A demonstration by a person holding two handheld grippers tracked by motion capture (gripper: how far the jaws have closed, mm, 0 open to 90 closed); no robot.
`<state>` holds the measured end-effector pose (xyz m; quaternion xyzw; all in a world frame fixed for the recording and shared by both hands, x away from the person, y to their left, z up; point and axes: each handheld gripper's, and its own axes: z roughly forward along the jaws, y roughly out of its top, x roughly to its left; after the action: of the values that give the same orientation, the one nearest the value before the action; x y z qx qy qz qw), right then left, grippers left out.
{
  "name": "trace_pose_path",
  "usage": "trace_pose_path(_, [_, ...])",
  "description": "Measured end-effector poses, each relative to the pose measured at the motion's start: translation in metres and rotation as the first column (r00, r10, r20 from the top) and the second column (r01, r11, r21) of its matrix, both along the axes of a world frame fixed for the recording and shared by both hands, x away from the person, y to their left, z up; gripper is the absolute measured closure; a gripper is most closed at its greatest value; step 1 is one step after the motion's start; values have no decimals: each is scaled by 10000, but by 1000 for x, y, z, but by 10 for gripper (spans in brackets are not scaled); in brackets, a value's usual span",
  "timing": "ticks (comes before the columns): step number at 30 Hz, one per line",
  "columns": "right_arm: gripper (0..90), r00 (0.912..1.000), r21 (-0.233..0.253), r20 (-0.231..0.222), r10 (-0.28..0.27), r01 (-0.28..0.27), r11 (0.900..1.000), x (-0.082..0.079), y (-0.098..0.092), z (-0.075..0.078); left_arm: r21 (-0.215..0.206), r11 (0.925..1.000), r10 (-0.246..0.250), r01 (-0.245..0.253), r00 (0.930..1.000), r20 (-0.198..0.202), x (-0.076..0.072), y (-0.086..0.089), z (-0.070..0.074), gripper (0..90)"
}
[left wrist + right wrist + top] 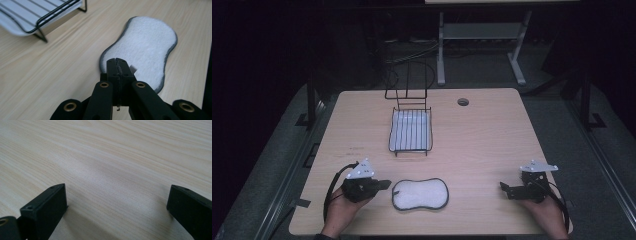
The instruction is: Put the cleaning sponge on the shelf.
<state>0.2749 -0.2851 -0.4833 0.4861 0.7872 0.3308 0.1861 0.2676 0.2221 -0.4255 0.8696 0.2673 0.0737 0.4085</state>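
We judge nothing done yet: left gripper (384, 184), jaws together, sits lower left beside the untouched white pad (420, 194); right gripper (504, 188) rests spread apart, lower right.

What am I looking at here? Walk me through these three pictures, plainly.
A person sits at a wooden table holding a hand tool with a two-jaw claw in each hand. The high view looks down from above the person. The other two pictures come from cameras riding on each claw, looking along its black jaws.

On the table lie a white scrubbing pad with a dark edge and, farther back, a black wire rack over a white tray.

The left claw is shut, its jaws pressed together, pointing at the pad; nothing is held. The right claw is open, jaws wide apart over bare wood.
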Motion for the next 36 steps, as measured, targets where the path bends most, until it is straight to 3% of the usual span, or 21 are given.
trace_pose_path(6, [24,10000,1,3,0,0,10000,0,0,0,-119,9981,-609,608,9981,-70,2,-24,1,899])
trace_pose_path(12, [24,10000,1,1,-8,8,10000,0,0,0,-39,9906,-1365,1364,9904,-220,2,-56,-4,899])
trace_pose_path(18, [24,10000,2,0,-12,12,10000,0,0,0,-4,9871,-1598,1599,9866,-324,5,-71,-8,899])
trace_pose_path(23, [24,10000,-2,1,-20,20,10000,0,0,0,143,9849,-1721,1728,9843,-388,6,-76,-11,899])
trace_pose_path(30, [24,10000,0,1,-24,24,10000,0,0,0,504,9836,-1688,1731,9824,-802,10,-77,-24,900])
trace_pose_path(31, [24,10000,-3,3,-23,23,10000,0,0,0,362,9853,-1634,1671,9826,-881,11,-76,-25,900])
trace_pose_path(36, [24,10000,-2,2,-23,23,10000,0,0,0,450,9887,-1393,1433,9868,-822,12,-72,-25,900])
